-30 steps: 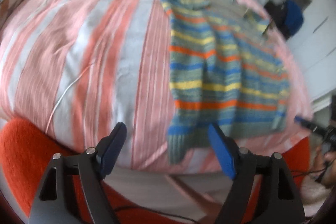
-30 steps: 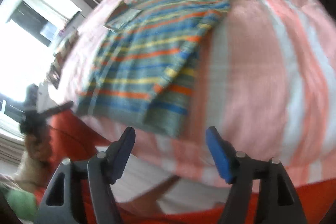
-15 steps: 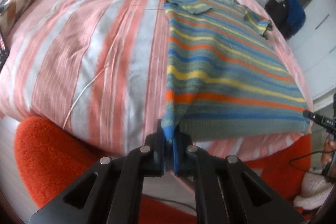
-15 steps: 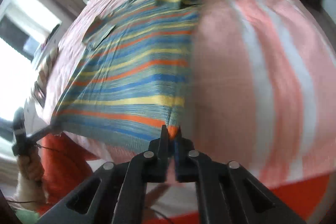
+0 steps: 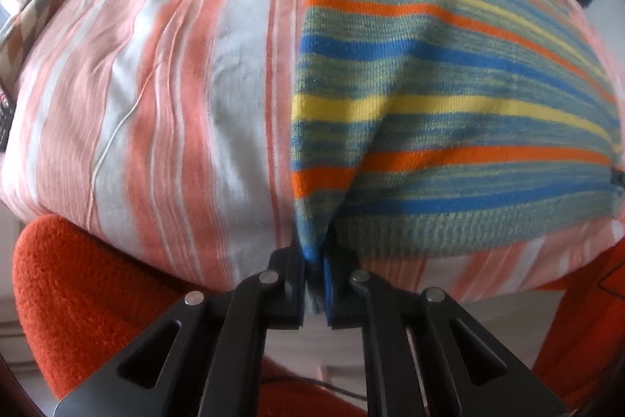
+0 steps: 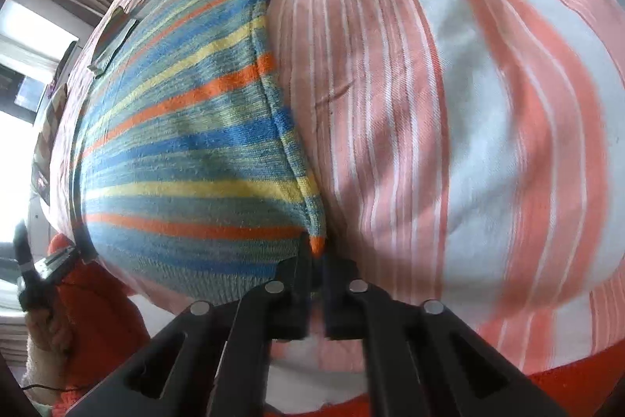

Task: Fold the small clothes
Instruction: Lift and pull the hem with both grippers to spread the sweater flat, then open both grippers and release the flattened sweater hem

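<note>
The left gripper (image 5: 314,284) has just closed, fingers pinching the near left hem corner of the striped knit sweater (image 5: 449,96); cloth bunches between them. The right gripper (image 6: 316,284) fingers are pressed together on the near right corner. The knit looks soft, light and stretchy, best held at hem corners. Beyond, it lies flat on the striped bed (image 5: 156,85), collar far.

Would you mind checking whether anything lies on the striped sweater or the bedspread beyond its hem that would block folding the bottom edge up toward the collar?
Nothing visible does. Both tongs, left and right, already pinch the hem corners of the striped sweater; its top surface and the bedspread around it show nothing in the path.
</note>
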Available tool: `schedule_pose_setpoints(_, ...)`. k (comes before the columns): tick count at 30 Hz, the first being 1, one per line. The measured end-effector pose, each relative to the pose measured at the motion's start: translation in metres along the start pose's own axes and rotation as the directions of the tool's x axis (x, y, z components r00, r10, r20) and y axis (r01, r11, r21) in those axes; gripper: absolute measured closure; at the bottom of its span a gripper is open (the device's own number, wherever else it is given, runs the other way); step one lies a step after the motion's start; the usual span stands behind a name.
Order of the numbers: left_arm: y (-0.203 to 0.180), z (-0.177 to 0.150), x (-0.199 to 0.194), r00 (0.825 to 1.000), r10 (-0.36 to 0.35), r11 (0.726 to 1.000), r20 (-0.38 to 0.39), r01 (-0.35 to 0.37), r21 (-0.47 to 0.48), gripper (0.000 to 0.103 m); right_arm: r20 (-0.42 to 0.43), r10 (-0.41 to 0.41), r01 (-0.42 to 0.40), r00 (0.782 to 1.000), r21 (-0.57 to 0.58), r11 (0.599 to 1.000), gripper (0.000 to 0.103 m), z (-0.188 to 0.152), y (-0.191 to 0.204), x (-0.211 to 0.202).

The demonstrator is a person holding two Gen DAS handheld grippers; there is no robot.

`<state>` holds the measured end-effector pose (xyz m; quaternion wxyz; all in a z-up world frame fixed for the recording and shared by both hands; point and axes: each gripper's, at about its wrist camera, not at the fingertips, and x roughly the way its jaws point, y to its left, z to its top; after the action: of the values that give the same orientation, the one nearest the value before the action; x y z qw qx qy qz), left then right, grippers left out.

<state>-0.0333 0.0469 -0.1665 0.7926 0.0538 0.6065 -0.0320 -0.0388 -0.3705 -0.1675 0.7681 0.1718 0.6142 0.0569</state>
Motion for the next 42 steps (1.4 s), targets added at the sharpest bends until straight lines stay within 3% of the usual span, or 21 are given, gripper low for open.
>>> schedule_pose_setpoints(1,-0.001,0.0,-0.004,1.0,-0.009,1.0,-0.001,0.009,-0.004,0.088,0.001,0.008,-0.008,1.0,0.006,1.0,0.1,-0.004,-0.002,-0.005)
schedule_pose_setpoints(2,0.0,-0.001,-0.01,1.0,-0.02,1.0,0.0,0.02,-0.014,0.082,0.002,0.017,-0.017,1.0,0.015,1.0,0.092,-0.008,-0.005,-0.012)
schedule_pose_setpoints(4,0.005,-0.006,-0.03,0.999,-0.038,0.998,0.029,0.04,-0.043,0.053,0.028,-0.027,0.027,0.999,0.012,1.0,0.07,-0.018,-0.005,-0.034)
schedule_pose_setpoints(6,0.011,-0.01,-0.054,0.995,-0.048,0.996,0.092,0.055,-0.072,0.04,0.139,-0.134,0.141,0.981,-0.039,0.989,0.04,-0.029,0.005,-0.071)
schedule_pose_setpoints(7,0.013,-0.009,-0.067,0.991,-0.04,0.995,0.129,0.052,-0.088,0.035,0.18,-0.18,0.194,0.967,-0.063,0.979,0.037,-0.032,0.011,-0.083)
schedule_pose_setpoints(9,0.018,-0.004,-0.086,0.983,-0.018,0.992,0.185,0.04,-0.118,0.033,0.258,-0.273,0.312,0.927,-0.122,0.942,0.037,-0.034,0.032,-0.102)
schedule_pose_setpoints(11,0.021,0.006,-0.098,0.975,-0.014,0.989,0.221,0.045,-0.138,0.032,0.299,-0.306,0.363,0.904,-0.157,0.919,0.036,-0.031,0.048,-0.111)
schedule_pose_setpoints(17,0.044,0.004,-0.099,0.958,-0.002,0.986,0.286,0.05,-0.162,0.026,0.371,-0.381,0.478,0.847,-0.215,0.852,0.035,-0.021,0.08,-0.116)
schedule_pose_setpoints(22,0.067,0.006,-0.088,0.962,0.002,0.984,0.274,0.048,-0.174,0.025,0.415,-0.43,0.548,0.802,-0.222,0.806,0.032,-0.02,0.092,-0.122)
schedule_pose_setpoints(30,0.073,0.001,-0.085,0.966,0.004,0.979,0.26,0.05,-0.199,0.025,0.455,-0.468,0.611,0.757,-0.241,0.754,0.032,-0.018,0.103,-0.127)
schedule_pose_setpoints(42,0.065,0.002,-0.081,0.968,0.018,0.983,0.252,0.029,-0.179,0.024,0.449,-0.502,0.639,0.739,-0.229,0.735,0.032,-0.014,0.096,-0.125)
